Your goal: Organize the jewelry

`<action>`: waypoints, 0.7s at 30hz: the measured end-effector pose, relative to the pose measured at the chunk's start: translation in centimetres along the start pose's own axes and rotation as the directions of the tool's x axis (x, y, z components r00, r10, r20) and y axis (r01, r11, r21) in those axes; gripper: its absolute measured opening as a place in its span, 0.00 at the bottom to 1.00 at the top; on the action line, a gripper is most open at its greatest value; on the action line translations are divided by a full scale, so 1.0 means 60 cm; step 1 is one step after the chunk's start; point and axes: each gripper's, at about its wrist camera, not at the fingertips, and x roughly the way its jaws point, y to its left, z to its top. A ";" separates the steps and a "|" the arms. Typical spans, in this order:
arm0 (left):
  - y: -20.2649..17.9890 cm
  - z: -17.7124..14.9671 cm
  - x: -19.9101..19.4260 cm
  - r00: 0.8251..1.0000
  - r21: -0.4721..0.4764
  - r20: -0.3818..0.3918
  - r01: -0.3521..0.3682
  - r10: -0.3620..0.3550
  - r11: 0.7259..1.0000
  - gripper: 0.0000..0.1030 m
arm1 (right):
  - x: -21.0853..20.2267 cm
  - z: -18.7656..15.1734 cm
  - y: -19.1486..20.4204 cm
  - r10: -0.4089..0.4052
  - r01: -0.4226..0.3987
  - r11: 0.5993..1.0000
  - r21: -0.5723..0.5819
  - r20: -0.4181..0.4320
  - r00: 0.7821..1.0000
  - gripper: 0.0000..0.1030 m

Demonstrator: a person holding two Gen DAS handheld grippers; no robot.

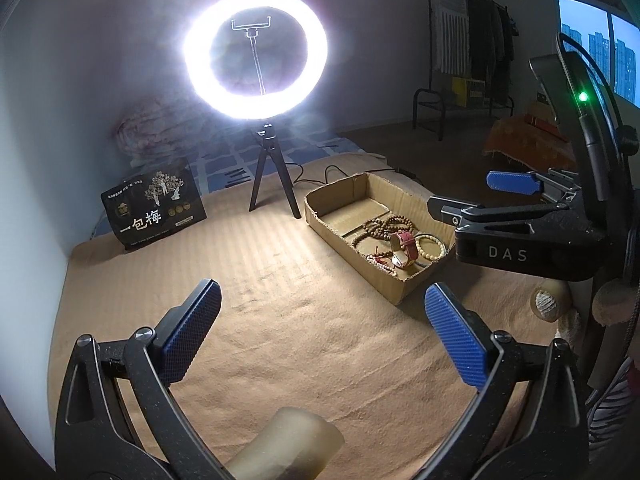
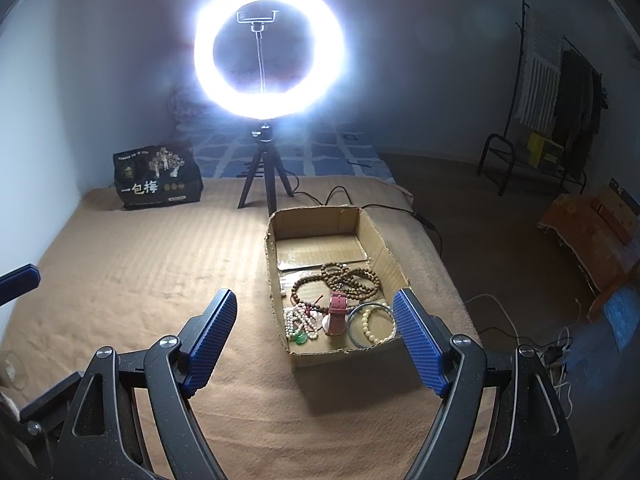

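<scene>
A shallow cardboard box (image 2: 374,222) sits on the tan bedspread; it also shows in the left wrist view (image 1: 320,216). In it lie brown bead strings (image 2: 340,278), a red-strapped watch (image 2: 337,312), a cream bead bracelet (image 2: 374,322), a thin green bangle (image 2: 352,320), pale beads with a green pendant (image 2: 298,326). My right gripper (image 2: 316,338) is open and empty, just in front of the box's near end. My left gripper (image 1: 326,330) is open and empty over bare bedspread, left of the box. The right gripper's body (image 1: 528,232) shows at the right of the left wrist view.
A lit ring light on a black tripod (image 2: 262,176) stands behind the box, its cable (image 2: 336,194) trailing right. A black snack bag (image 2: 158,180) stands at the back left. The bed's right edge (image 2: 448,264) drops to the floor. A clothes rack (image 2: 552,120) stands far right.
</scene>
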 end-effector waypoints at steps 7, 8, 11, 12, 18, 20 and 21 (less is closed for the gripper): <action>0.001 0.002 0.001 1.000 0.001 -0.002 -0.001 0.001 1.000 1.00 | 0.003 0.000 0.002 -0.001 0.001 1.000 -0.005 0.000 1.000 0.78; 0.001 0.002 0.001 1.000 0.000 -0.003 -0.001 0.001 1.000 1.00 | 0.002 0.000 0.002 -0.001 0.001 1.000 -0.006 0.001 1.000 0.78; 0.001 0.001 0.001 1.000 -0.003 -0.004 -0.001 0.001 1.000 1.00 | 0.001 -0.001 0.004 -0.003 0.003 1.000 -0.010 0.000 1.000 0.78; 0.000 0.001 0.001 1.000 -0.003 -0.004 0.000 0.000 1.000 1.00 | 0.001 -0.001 0.004 -0.003 0.003 1.000 -0.010 -0.001 1.000 0.78; 0.001 0.002 0.002 1.000 -0.002 -0.004 0.000 0.000 1.000 1.00 | 0.000 -0.002 0.005 -0.004 0.004 1.000 -0.009 0.000 1.000 0.78; 0.001 0.001 0.001 1.000 -0.003 -0.003 -0.002 0.002 1.000 1.00 | 0.000 -0.002 0.004 -0.005 0.005 1.000 -0.008 0.001 1.000 0.78; 0.000 0.001 0.002 1.000 -0.003 -0.003 -0.002 0.002 1.000 1.00 | 0.000 -0.002 0.004 -0.005 0.005 1.000 -0.008 0.001 1.000 0.78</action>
